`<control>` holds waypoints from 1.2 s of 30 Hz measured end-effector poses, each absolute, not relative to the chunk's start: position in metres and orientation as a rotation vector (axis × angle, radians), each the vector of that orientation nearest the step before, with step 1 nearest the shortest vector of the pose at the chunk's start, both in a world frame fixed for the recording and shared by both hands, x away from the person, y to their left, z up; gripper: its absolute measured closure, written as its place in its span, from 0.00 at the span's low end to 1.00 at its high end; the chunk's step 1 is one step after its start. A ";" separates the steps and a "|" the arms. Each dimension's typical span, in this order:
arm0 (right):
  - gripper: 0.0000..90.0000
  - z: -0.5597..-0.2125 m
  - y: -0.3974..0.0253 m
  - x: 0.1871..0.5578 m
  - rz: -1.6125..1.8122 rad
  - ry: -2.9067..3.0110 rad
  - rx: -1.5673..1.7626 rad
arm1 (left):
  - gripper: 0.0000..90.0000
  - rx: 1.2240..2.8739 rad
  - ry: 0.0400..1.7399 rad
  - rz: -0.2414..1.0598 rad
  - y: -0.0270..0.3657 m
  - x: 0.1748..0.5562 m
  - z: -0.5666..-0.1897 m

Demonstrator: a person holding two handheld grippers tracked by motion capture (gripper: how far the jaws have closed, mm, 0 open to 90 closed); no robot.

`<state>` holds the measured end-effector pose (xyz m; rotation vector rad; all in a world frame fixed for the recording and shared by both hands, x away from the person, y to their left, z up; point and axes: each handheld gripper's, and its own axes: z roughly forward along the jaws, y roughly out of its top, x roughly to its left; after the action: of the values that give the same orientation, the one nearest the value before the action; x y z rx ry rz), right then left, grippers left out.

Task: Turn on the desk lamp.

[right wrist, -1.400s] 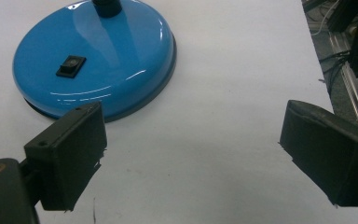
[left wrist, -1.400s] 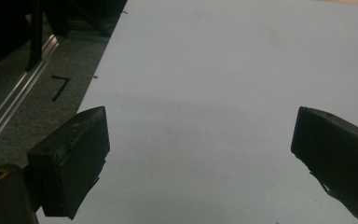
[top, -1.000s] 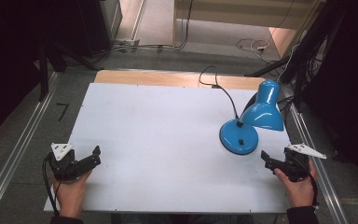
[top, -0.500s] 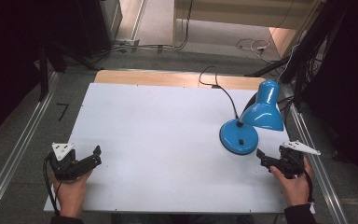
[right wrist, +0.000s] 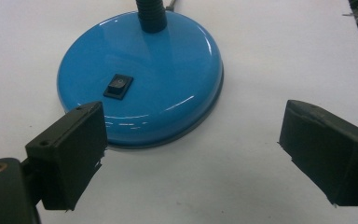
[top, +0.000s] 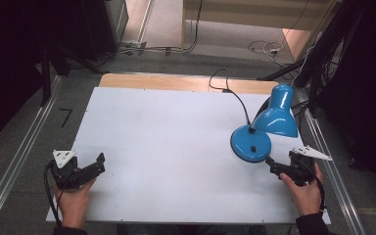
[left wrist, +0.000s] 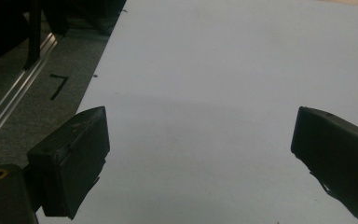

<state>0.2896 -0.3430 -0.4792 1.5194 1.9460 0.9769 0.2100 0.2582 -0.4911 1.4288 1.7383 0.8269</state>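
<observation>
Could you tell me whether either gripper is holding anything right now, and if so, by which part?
Nothing is held. Both the left gripper and the right gripper are open; the right one faces the lamp base without touching.

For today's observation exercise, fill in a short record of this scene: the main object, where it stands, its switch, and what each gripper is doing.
main object: blue desk lamp
position: right part of the white table, shade tilted down beside the base
switch: black rocker switch on the round base
cord: black cable runs off the far edge
right gripper: open, just short of the base, not touching
left gripper: open, over bare table at near left
</observation>
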 end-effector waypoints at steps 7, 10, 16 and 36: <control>0.07 -0.481 -0.334 0.298 0.999 1.966 1.514 | 0.06 1.437 1.738 0.821 0.258 0.212 -0.492; 0.07 -0.481 -0.332 0.300 0.997 1.967 1.514 | 0.06 1.433 1.732 0.828 0.257 0.211 -0.491; 0.13 -0.481 -0.326 0.306 1.003 1.956 1.502 | 0.06 1.432 1.733 0.823 0.258 0.211 -0.491; 0.41 -0.486 -0.309 0.319 1.044 1.987 1.472 | 0.06 1.434 1.739 0.821 0.258 0.211 -0.492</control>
<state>0.3188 -0.3091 -0.4858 1.4719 1.9873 1.0443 0.2111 0.2579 -0.4917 1.4338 1.7394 0.8213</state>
